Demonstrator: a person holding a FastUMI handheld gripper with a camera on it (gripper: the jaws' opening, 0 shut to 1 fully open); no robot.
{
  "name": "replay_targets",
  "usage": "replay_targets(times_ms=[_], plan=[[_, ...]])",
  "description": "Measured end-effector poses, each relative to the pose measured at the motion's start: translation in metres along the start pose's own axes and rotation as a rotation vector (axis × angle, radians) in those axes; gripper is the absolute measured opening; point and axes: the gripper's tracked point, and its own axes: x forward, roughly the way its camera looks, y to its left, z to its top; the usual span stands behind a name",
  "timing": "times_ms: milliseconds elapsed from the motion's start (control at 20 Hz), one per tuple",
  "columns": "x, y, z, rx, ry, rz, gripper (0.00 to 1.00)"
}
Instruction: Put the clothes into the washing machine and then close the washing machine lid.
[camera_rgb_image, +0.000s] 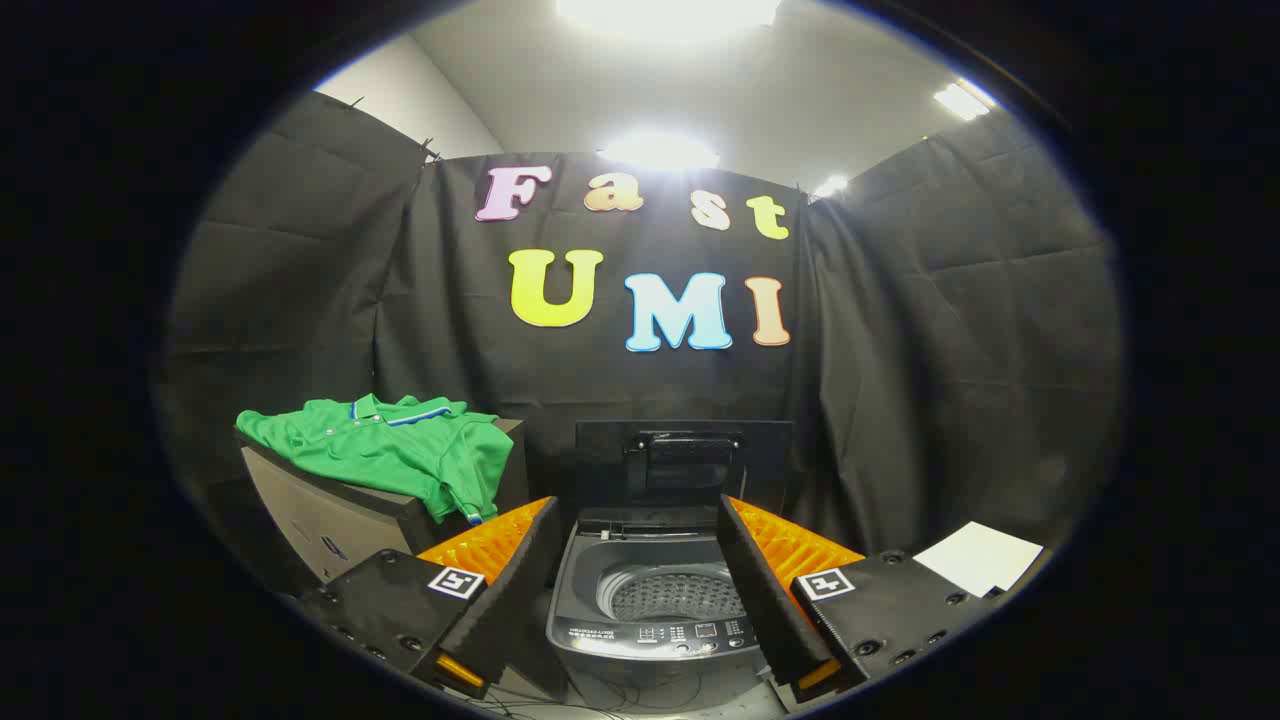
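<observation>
The gripper (635, 515) is spread wide, its two fingers (500, 560) angling apart with nothing held between them and nothing touching either one. Each finger has a flat, ridged inner face, and each sits on a blocky mount carrying one small square marker, two markers in all.

Between the fingers and just ahead of them stands one top-loading washing machine (655, 620), a smooth moulded plastic box with rounded corners. A narrow control strip with small buttons runs along its near edge. Its round drum (678, 597) is perforated metal, dotted with fine holes, and looks bare inside. The lid (683, 462) is raised, a flat dark panel standing upright at the back of the machine, with a rectangular recessed handle part near its top. A few thin cables lie on the floor at the machine's foot.

Beyond the left finger, well apart from the machine's opening, one green polo shirt (385, 448) of soft knit fabric lies draped over the top of a boxy cabinet (320, 520); its collar carries a blue and white stripe, and one sleeve hangs over the cabinet's front corner. Beyond the right finger lie a couple of flat white paper sheets (978, 557), overlapping.

Black cloth (950, 350), creased and pinned, walls the booth behind everything.
</observation>
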Motion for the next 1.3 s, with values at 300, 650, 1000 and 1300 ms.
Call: replay_targets(times_ms=[300, 650, 1000, 1300], plan=[[-0.016, 0.002, 0.003, 0.011, -0.003, 0.003, 0.98], [-0.025, 0.006, 0.012, 0.015, -0.025, 0.026, 0.98], [-0.033, 0.002, 0.021, 0.014, -0.052, 0.019, 0.98], [-0.035, -0.003, 0.027, 0.025, -0.062, 0.0, 0.98]])
